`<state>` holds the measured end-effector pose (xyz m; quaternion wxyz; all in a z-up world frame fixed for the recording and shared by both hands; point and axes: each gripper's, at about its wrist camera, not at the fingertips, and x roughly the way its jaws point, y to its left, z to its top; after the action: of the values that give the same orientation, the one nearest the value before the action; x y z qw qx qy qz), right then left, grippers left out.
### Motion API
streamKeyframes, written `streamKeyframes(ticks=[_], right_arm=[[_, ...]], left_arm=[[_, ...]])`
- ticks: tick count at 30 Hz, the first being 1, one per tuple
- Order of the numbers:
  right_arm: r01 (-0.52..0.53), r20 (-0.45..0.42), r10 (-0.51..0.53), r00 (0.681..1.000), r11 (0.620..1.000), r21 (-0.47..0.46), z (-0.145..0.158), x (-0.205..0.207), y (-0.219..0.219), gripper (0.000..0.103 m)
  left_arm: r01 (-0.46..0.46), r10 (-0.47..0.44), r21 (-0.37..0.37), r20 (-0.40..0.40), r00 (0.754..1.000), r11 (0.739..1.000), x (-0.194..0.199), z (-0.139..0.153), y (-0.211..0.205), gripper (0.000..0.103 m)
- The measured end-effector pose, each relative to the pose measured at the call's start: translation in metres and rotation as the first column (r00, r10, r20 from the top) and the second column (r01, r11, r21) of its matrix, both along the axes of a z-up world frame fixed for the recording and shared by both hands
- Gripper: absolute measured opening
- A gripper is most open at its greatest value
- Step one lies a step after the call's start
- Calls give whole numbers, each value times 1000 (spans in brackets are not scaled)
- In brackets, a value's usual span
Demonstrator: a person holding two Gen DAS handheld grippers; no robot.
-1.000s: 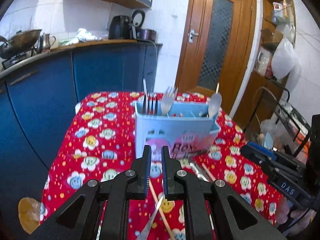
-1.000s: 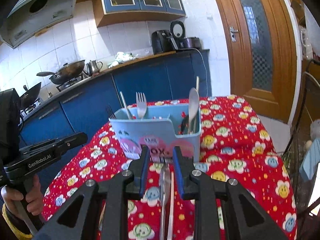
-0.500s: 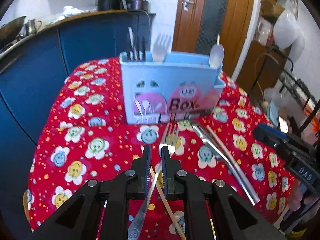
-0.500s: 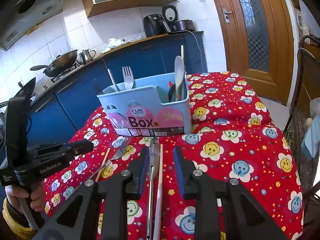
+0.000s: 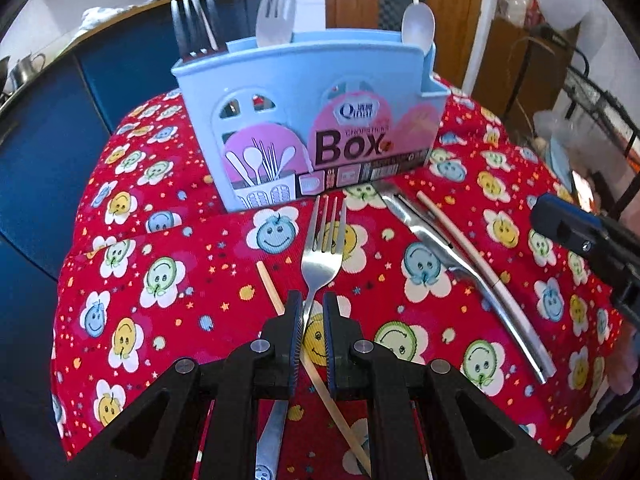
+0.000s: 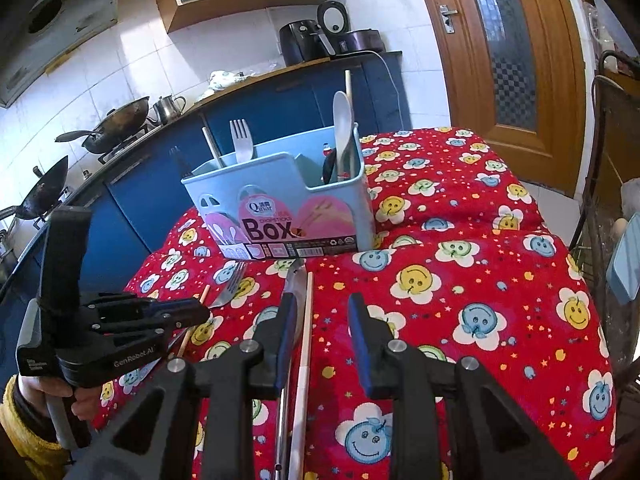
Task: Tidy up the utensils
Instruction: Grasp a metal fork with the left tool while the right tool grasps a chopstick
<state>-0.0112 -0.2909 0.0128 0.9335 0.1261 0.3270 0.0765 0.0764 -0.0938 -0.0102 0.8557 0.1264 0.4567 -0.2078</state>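
Right wrist view: "GenRobot.AI"-marked left hand-held gripper (image 6: 202, 314) nearly closed astride fork (image 6: 230, 286); holder (image 6: 280, 196) reads "Box".

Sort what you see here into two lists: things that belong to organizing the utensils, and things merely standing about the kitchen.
Belongs to the job:
- pale blue plastic utensil box
- steel fork on the cloth
- steel knife
- white chopstick
- wooden chopstick

Just standing about:
- dark wok
- small metal kettle
- black air fryer

My left gripper (image 6: 200, 314) is matte black with blue-faced pads, silver screw heads, and white "GenRobot.AI" lettering on its body. My right gripper (image 6: 322, 312) matches. A mustard-yellow knitted cuff (image 6: 20, 424) covers my left wrist.
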Motion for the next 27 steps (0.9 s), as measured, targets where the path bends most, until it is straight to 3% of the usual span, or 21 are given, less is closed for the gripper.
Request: streamKeyframes(ticks=[8, 17, 27], right_arm=[[1, -9, -1, 1000, 1000, 7, -4, 2, -2, 29], [-4, -21, 4, 1000, 1000, 1, -6, 4, 0, 29], [-9, -69, 8, 998, 1000, -17, -8, 9, 2, 29]], left_arm=[[18, -17, 27, -46, 999, 999, 9, -6, -5, 10], [2, -4, -20, -98, 995, 1000, 21, -8, -4, 8], [-28, 13, -189, -79, 997, 982, 9, -2, 17, 3]])
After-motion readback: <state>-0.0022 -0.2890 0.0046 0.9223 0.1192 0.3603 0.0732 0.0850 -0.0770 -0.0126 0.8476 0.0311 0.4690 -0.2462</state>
